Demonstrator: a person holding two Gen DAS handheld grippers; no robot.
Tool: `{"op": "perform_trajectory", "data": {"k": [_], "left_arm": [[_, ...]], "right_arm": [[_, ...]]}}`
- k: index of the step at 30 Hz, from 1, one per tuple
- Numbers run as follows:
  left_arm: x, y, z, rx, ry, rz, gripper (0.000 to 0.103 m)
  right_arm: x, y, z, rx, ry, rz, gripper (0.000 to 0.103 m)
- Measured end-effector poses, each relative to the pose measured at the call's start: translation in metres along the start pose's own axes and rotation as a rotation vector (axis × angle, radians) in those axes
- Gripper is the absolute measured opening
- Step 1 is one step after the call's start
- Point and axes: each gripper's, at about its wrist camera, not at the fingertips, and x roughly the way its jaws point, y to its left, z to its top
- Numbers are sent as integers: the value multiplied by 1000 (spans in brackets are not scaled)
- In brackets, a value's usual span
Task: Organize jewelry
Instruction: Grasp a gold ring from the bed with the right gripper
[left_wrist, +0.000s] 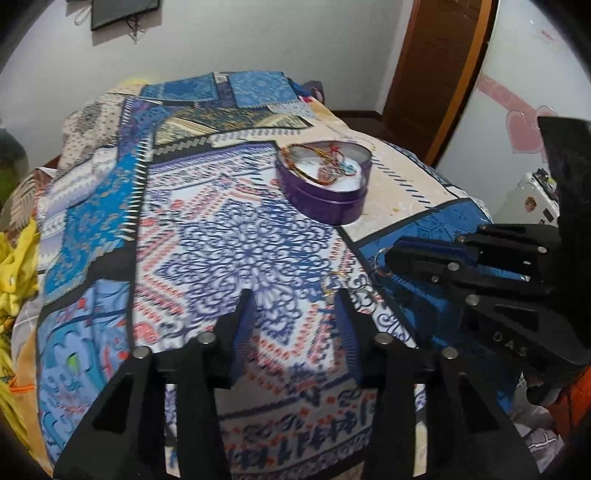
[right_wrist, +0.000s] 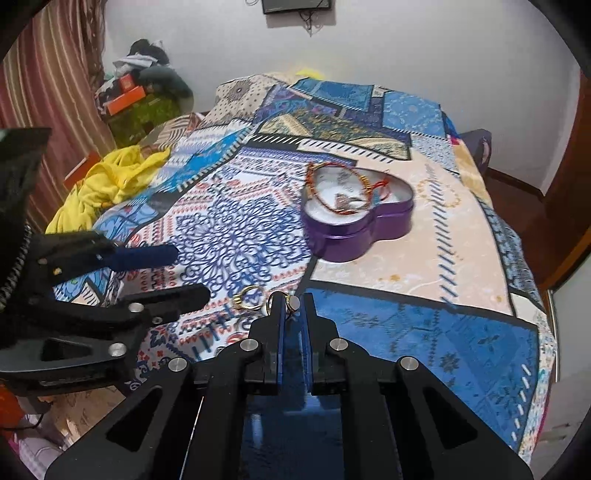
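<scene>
Left tool (left_wrist: 293, 295): low over the bed, fingers spread wide with nothing between them; in the right wrist view it comes in from the left side (right_wrist: 192, 273), one blue-padded finger above the other.
Right tool (right_wrist: 293, 301): fingers drawn narrow, closed on a small ring with a pale stone (right_wrist: 291, 303) at their tips; in the left wrist view it reaches in from the right (left_wrist: 388, 260), lying nearly level over the bedspread.
Loose rings: gold rings (right_wrist: 249, 295) lie on the bedspread just left of the right tool's tips and just beyond the left tool's lower finger; from the left wrist they sit at its right fingertip (left_wrist: 334, 282).
Tin: a purple heart-shaped tin (right_wrist: 360, 221), open, ahead of both tools, well beyond their tips; red-and-gold bracelets (right_wrist: 332, 184) rest in it and over its rim.
Bedspread (left_wrist: 207, 229): blue, white and red patchwork print under everything.
Writing: raised letters "DAS" (left_wrist: 511, 343) on the right tool's black body; any further letters cannot be read.
</scene>
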Motion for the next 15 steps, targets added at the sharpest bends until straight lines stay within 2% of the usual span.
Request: {"op": "perform_trajectory", "data": {"k": [9, 10, 15], "left_arm": [[25, -12, 5, 19, 72, -51, 19], [26, -13, 6, 17, 75, -52, 16], [26, -10, 6, 4, 67, -60, 9]], "right_arm": [[-5, -16, -4, 31, -11, -18, 7], [-5, -17, -4, 34, -12, -17, 7], [-6, -19, -3, 38, -23, -12, 7]]}}
